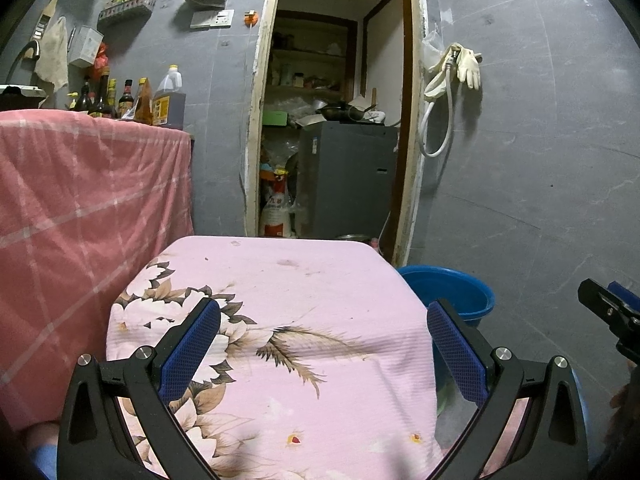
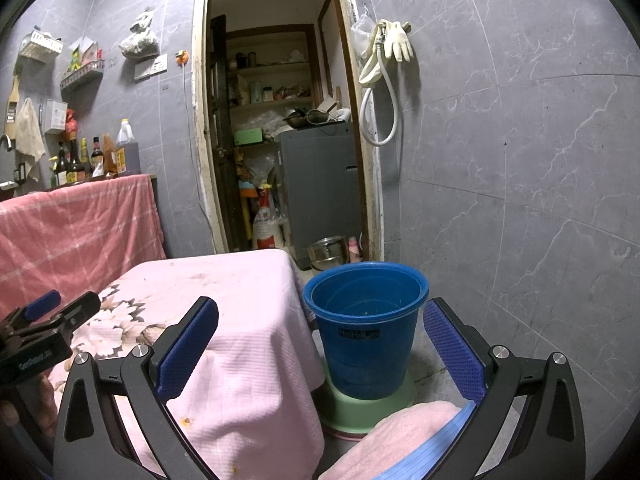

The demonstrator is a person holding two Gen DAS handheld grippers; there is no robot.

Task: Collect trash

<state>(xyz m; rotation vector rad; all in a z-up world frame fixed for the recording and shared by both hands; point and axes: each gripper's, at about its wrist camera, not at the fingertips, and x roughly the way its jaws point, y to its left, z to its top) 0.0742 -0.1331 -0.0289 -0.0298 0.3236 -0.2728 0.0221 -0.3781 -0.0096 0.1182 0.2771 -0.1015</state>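
The left gripper (image 1: 324, 344) hangs over a bench (image 1: 304, 292) draped in pink flowered cloth, its blue-padded jaws spread wide with nothing between them. The right gripper (image 2: 320, 344) is likewise spread and empty, aimed at a blue bucket (image 2: 366, 328) that stands on the floor just beside the bench's right edge, on a pale green base (image 2: 360, 406). No loose trash shows on the cloth, only small stains and a few orange specks (image 2: 186, 421) near its front fold (too small to identify). At 10 o'clock a second counter under a pink checked cloth (image 1: 88, 216) carries sauce bottles (image 1: 120, 98). At 12 o'clock an open doorway (image 1: 332, 112) shows shelves, a grey cabinet and a printed sack. Rubber gloves (image 1: 468, 64) and a white hose hang on the grey tiled wall at 1 o'clock. Only the right view shows the bucket's inside, its black label (lettering unclear), a steel pot by the door and a pink towel (image 2: 400, 436) at 5 o'clock
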